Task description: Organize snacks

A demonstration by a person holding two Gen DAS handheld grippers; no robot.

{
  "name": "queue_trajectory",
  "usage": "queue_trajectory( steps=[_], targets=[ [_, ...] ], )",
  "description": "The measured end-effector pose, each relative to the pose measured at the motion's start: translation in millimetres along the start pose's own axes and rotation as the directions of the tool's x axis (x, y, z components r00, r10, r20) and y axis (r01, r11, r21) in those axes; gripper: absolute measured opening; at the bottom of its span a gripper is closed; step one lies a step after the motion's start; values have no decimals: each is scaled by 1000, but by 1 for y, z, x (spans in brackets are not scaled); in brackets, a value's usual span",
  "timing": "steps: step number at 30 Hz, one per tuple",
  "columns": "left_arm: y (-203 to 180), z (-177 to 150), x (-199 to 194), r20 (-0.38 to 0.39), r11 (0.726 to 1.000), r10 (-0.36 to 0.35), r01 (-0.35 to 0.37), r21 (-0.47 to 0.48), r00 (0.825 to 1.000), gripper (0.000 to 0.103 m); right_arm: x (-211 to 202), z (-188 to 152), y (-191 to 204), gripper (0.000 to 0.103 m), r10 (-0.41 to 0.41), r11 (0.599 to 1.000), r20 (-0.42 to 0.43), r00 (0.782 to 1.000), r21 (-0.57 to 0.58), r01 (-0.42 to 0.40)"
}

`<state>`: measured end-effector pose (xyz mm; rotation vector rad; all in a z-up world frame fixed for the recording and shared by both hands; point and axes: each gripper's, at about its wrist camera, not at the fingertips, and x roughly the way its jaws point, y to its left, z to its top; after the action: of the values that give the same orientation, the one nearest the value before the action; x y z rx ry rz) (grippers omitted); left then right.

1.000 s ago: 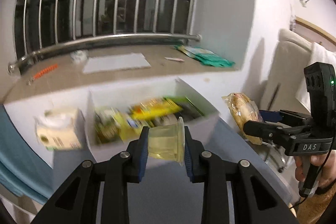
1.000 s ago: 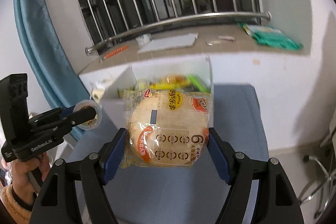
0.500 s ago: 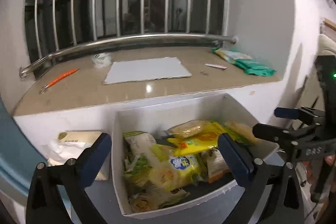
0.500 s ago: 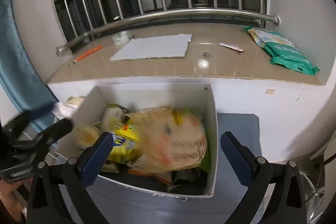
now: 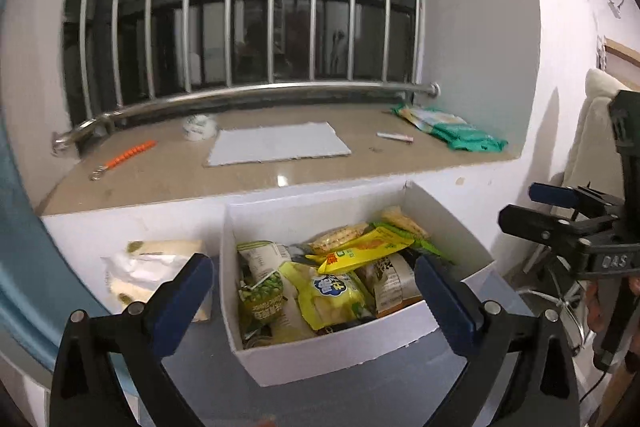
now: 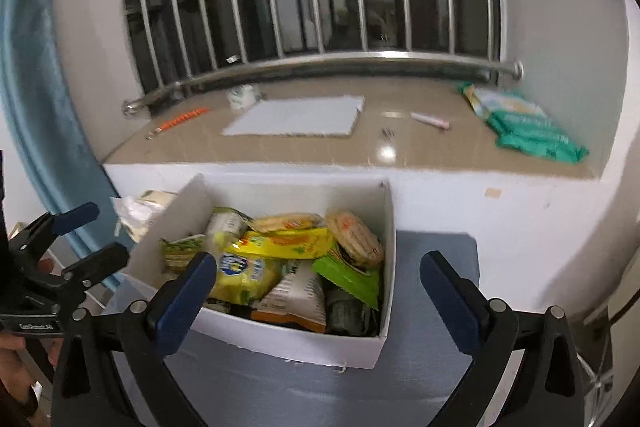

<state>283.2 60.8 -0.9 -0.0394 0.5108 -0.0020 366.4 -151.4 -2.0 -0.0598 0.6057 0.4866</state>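
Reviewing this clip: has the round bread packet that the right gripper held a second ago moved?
Yes. It has left the right gripper, now wide open and empty, and lies inside the white box, at its right wall, as the round bread packet.

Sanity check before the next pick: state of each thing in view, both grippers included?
left gripper: open, empty
right gripper: open, empty
white box: lidless, piled with snacks
yellow packet: lying in the box
round cracker pack: in the box, tilted by the right wall
tissue pack: outside the box, left
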Motion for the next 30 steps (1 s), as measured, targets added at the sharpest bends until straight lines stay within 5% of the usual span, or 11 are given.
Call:
queue_trajectory(
  steps=[4, 9, 19, 25, 30],
  targets=[
    [-3, -3, -28, -2, 998, -54, 53, -28, 999, 103, -38, -4, 11, 103, 35, 999, 58, 998, -6, -34],
    [-13, -18, -78, 15, 1000, 7, -7, -29, 1000, 103, -86, -24, 26, 103, 3, 999, 123, 992, -37, 1],
    [-42, -62, -161, 29, 1000, 21, -21, -21, 999, 103, -162, -80, 45, 103, 119, 993, 144, 982, -10, -119],
    [-53, -86, -186, 29, 994, -7, 10, -113, 1000, 103, -193, -112, 63, 103, 57, 998, 149, 987, -9, -56],
    [-60, -93, -197, 35, 996, -9, 12, -92, 999, 103, -206, -127, 65, 103, 28, 1000, 148, 989, 5, -29]
  ],
)
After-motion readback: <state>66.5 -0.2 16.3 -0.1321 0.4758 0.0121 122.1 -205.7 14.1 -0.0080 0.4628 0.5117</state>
